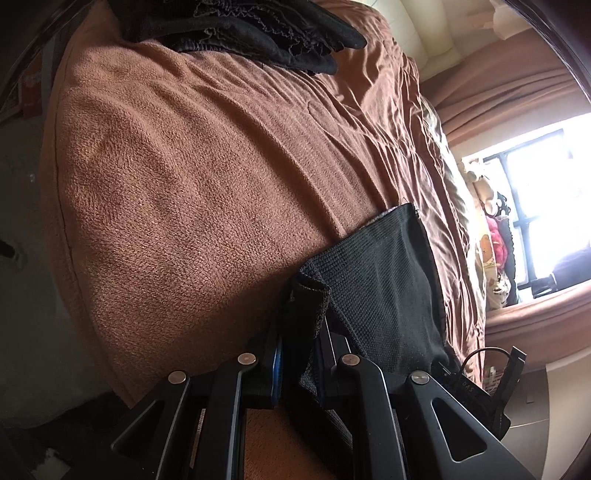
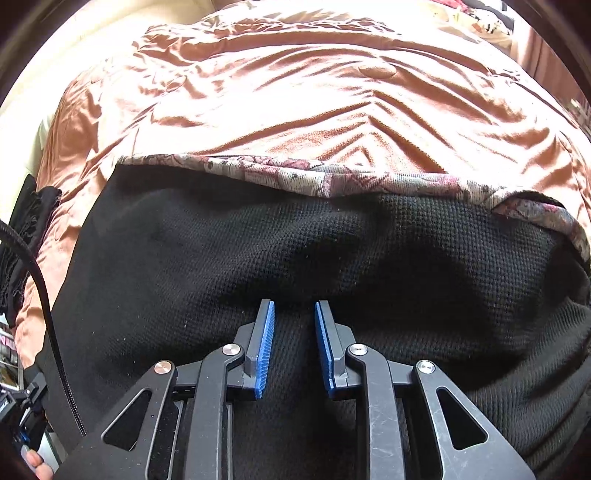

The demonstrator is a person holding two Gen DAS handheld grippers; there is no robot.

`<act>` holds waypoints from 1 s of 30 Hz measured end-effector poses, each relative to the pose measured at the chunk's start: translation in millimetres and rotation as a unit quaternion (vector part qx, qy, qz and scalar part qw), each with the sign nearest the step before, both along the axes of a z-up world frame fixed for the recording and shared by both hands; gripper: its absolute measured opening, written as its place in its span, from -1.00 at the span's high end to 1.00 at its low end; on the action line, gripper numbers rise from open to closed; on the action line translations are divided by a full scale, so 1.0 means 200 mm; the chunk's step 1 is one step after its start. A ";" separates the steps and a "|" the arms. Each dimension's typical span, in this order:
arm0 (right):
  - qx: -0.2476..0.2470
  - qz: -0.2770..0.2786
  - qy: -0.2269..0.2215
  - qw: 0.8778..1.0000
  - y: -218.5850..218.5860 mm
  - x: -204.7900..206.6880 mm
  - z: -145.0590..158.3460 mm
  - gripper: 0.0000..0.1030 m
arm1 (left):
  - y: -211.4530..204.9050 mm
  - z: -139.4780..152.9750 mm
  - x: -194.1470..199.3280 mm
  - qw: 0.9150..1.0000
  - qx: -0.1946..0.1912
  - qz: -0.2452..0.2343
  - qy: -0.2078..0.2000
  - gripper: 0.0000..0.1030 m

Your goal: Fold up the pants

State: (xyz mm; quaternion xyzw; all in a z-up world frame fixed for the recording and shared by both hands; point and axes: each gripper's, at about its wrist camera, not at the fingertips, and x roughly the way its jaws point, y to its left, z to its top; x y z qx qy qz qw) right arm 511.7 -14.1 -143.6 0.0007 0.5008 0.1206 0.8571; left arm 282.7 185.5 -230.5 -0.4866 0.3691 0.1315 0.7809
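Observation:
The black knit pants [image 2: 332,243] lie spread on the brown bedspread [image 2: 295,92], their inner floral-patterned edge [image 2: 332,181] turned up along the far side. My right gripper [image 2: 294,317] is open, its blue pads [image 2: 264,347] hovering just over the black fabric with nothing between them. In the left wrist view my left gripper [image 1: 303,332] is shut on a bunched edge of the pants [image 1: 380,280], held at the bed's near side.
A pile of dark folded clothes [image 1: 266,29] sits at the far end of the bedspread [image 1: 203,166]. A window [image 1: 535,206] with stuffed toys is at the right. A black cable [image 2: 48,314] runs down the left of the right wrist view.

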 end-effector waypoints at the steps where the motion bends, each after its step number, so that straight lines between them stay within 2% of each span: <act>1: -0.001 0.000 0.000 1.000 0.01 0.02 0.00 0.60 | 0.00 0.00 0.00 1.000 0.003 0.000 0.001 0.74; 8: -0.011 -0.003 -0.006 1.000 0.05 0.16 -0.01 0.61 | -0.01 0.00 0.01 1.000 0.008 0.000 0.001 0.74; 16: -0.005 -0.018 -0.006 1.000 0.06 0.31 0.02 0.66 | 0.00 0.03 0.01 0.999 0.016 -0.014 -0.024 0.82; 23: 0.012 0.006 -0.013 1.000 0.08 0.08 0.14 0.66 | 0.00 0.08 0.00 0.999 0.012 -0.016 -0.041 0.83; 27: 0.021 0.011 0.001 1.000 0.06 -0.06 0.13 0.66 | -0.01 0.10 0.02 0.998 0.005 -0.015 -0.053 0.83; 30: 0.025 0.019 0.012 0.999 0.05 -0.16 0.12 0.73 | -0.02 0.14 0.00 0.998 -0.003 -0.011 -0.070 0.83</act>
